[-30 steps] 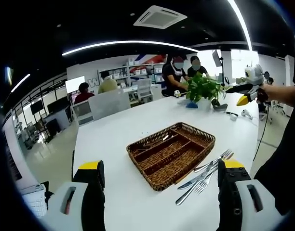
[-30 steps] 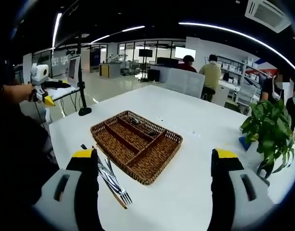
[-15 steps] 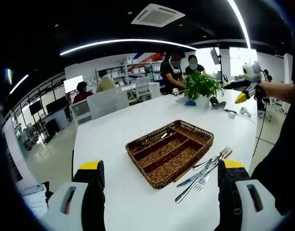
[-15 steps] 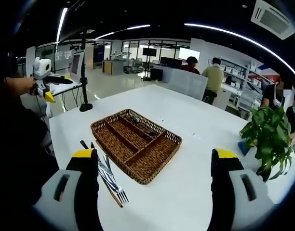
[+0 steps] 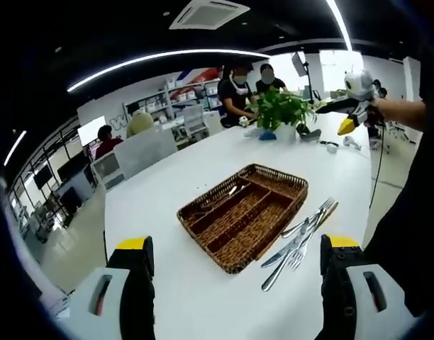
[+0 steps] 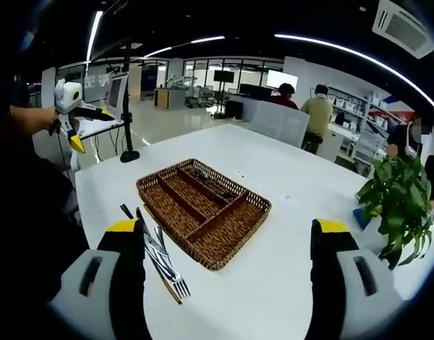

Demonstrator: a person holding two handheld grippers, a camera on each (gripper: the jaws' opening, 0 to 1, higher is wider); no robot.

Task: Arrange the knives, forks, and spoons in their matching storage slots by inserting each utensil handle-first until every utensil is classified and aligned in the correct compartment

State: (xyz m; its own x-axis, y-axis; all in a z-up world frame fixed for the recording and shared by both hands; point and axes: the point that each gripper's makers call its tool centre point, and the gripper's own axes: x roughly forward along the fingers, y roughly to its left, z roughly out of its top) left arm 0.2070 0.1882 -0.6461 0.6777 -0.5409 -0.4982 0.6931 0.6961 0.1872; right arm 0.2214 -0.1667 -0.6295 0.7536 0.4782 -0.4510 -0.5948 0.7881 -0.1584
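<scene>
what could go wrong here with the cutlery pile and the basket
The utensils lie overlapped in a heap beside the wicker tray, so a grab may lift two at once or knock one away. Pushing a handle in could slide the tray across the smooth white table, as neither tool steadies it.

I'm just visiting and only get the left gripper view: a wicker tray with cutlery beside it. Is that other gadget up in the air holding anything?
Observer: No. In the right gripper view, the right gripper has its jaws wide apart with nothing between them.
Operator: Anything behind my camera?
Observer: A black stand with a round base sits at the corner of the table.
Operator: And my own gadget?
Observer: The left gripper is held up in a hand, off to the side of the table.
</scene>
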